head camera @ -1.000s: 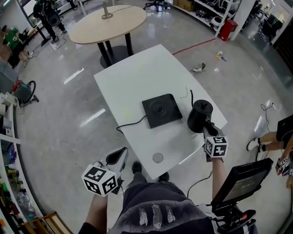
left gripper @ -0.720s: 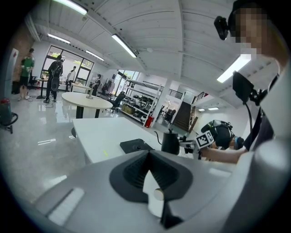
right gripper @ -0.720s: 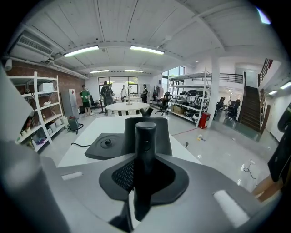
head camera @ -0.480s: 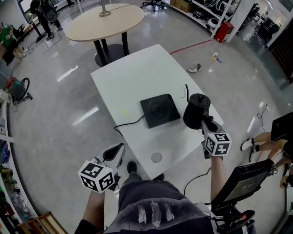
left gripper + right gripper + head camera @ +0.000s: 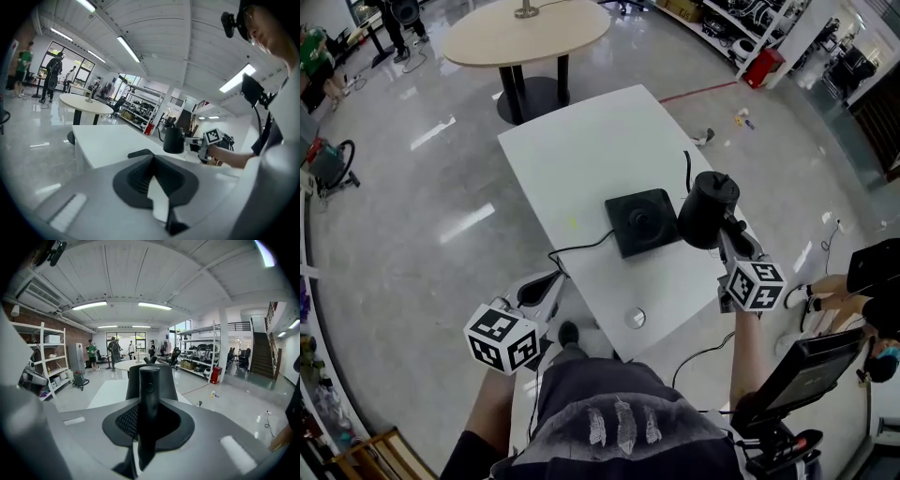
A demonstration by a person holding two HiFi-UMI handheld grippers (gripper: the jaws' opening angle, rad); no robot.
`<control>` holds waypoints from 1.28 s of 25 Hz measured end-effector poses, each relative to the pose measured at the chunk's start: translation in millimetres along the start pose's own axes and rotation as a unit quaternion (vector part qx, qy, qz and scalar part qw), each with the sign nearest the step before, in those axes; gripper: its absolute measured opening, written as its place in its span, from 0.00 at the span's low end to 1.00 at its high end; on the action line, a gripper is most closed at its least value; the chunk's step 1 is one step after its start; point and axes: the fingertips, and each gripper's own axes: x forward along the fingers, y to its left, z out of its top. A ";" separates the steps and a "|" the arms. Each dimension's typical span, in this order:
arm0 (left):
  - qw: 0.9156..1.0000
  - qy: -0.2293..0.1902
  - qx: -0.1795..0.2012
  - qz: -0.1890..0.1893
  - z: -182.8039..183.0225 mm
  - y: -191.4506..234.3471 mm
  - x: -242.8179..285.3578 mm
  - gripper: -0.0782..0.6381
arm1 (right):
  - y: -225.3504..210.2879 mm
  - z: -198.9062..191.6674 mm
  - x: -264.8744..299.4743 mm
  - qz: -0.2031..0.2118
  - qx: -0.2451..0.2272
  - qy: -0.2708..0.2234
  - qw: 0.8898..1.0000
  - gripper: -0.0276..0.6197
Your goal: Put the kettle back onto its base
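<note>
The black kettle hangs above the right side of the white table, just right of its flat black base. My right gripper is shut on the kettle's handle, and the kettle body fills the middle of the right gripper view. My left gripper hovers off the table's near-left edge, shut with nothing in it. In the left gripper view the kettle shows beyond the left gripper, with the right gripper's marker cube behind it.
A black cable runs from the base toward the table's near edge. A small round disc lies near that edge. A round wooden table stands farther off. A screen on a stand is at lower right.
The kettle has risen off the table in my right gripper and moved left toward the base. My left gripper has drifted slightly closer to the table.
</note>
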 end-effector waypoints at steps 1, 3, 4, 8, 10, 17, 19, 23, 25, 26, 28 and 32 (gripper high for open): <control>1.000 0.000 -0.001 -0.004 -0.7 3.9 0.5 0.11 | 5.2 2.7 2.9 0.001 -0.001 -0.002 1.000 0.12; 1.000 0.000 -0.003 -0.009 -0.3 11.4 8.7 0.11 | 8.0 7.6 14.3 0.001 -0.001 -0.008 1.000 0.12; 1.000 0.000 -0.005 -0.010 0.6 15.3 14.8 0.11 | 7.2 10.1 21.9 0.001 0.000 -0.012 1.000 0.12; 1.000 0.004 -0.013 -0.017 0.9 32.6 17.9 0.11 | 22.0 25.5 35.8 0.005 0.007 -0.026 1.000 0.12; 1.000 0.009 -0.012 -0.021 -0.4 40.1 7.7 0.11 | 39.6 33.6 32.3 0.008 0.006 -0.032 0.999 0.12; 1.000 0.017 -0.003 -0.021 -2.5 40.9 16.9 0.11 | 48.1 34.3 46.6 0.031 0.008 -0.040 0.999 0.12; 1.000 0.018 0.003 -0.013 -1.9 39.0 13.7 0.11 | 53.9 34.2 47.1 0.043 0.004 -0.041 0.998 0.12; 1.000 0.017 0.001 0.006 7.9 42.3 -2.8 0.11 | 77.5 34.6 57.5 0.075 0.013 -0.035 0.997 0.12; 1.000 0.019 0.002 0.013 11.2 40.5 -6.4 0.11 | 84.4 33.1 64.0 0.085 0.012 -0.033 0.996 0.12; 1.000 0.020 0.003 0.016 12.5 39.8 -7.9 0.11 | 87.2 32.7 67.3 0.089 0.013 -0.033 0.995 0.12; 0.999 0.021 0.000 0.024 13.4 38.9 -11.7 0.11 | 93.3 31.3 73.3 0.099 0.016 -0.034 0.994 0.12; 0.999 0.030 -0.007 0.035 1.8 38.6 -17.6 0.11 | 104.5 19.3 82.8 0.112 0.006 -0.033 0.993 0.12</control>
